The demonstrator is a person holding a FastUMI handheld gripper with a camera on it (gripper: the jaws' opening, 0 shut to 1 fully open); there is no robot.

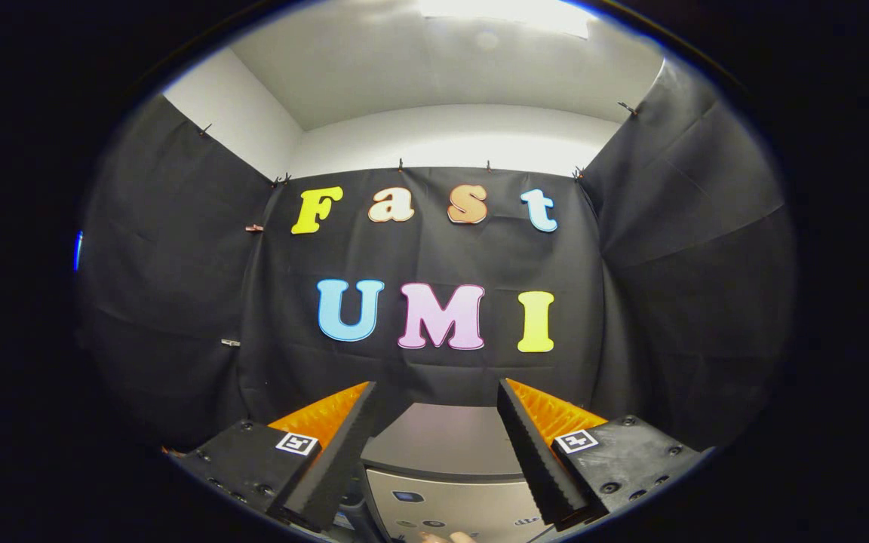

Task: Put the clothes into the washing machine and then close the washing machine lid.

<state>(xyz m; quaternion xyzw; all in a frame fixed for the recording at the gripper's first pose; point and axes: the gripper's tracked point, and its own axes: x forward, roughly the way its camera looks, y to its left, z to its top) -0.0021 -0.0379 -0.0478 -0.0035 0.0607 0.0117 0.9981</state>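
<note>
My gripper [436,386] is held up high with its two fingers spread wide apart and nothing between them. Below and between the fingers lies the washing machine [446,460], a grey box seen from above. Its flat lid [442,437] lies down on top, and its light control panel [449,509] with small buttons faces me. No clothes are visible here.
The booth's black cloth wall [434,256] hangs behind the machine and on both sides. White wall and ceiling with a bright lamp [506,13] sit above the cloth. A small bit of a hand [449,537] peeks in under the control panel.
</note>
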